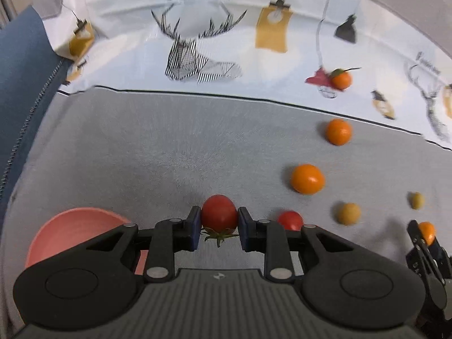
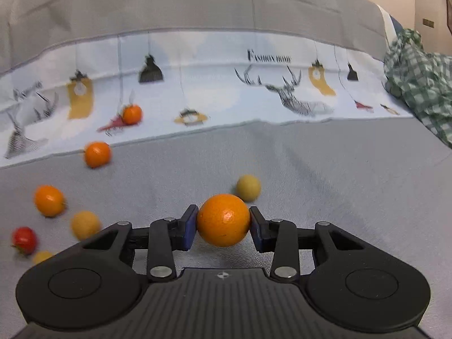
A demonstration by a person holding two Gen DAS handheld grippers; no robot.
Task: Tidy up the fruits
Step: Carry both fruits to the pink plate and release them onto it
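- Fruits lie scattered over a grey cloth surface [image 1: 141, 155], with a white printed sheet [image 1: 197, 28] of deer and lamp drawings behind it.
- Left tool [image 1: 219, 227]: its two blue-padded fingers press both sides of a red tomato [image 1: 219, 212]. The tomato sits squarely between the fingertips, its green stem end pointing down and back toward the tool body.
- A pink bowl [image 1: 65, 226] sits just to the left of the left tool, partly hidden behind its body.
- Right tool [image 2: 223, 227]: closed around an orange [image 2: 223, 219], held at its widest part between the two fingertips.
- In the left wrist view, a second, smaller tomato [image 1: 290, 220] lies just right of the left tool's fingers. Beyond it is a yellowish round fruit [image 1: 349, 213], and a smaller one [image 1: 415, 200] farther right.
- Three more oranges run away from the left tool on its right: one [image 1: 307, 178] on the grey cloth, another [image 1: 338, 131] near the sheet's edge, and a third with a leaf [image 1: 341, 80] on the printed sheet.
- In the right wrist view, a yellowish fruit [image 2: 248, 188] lies just beyond the held orange, slightly to its right.
- A green checked cloth [image 2: 418, 84] is bunched at the far right.
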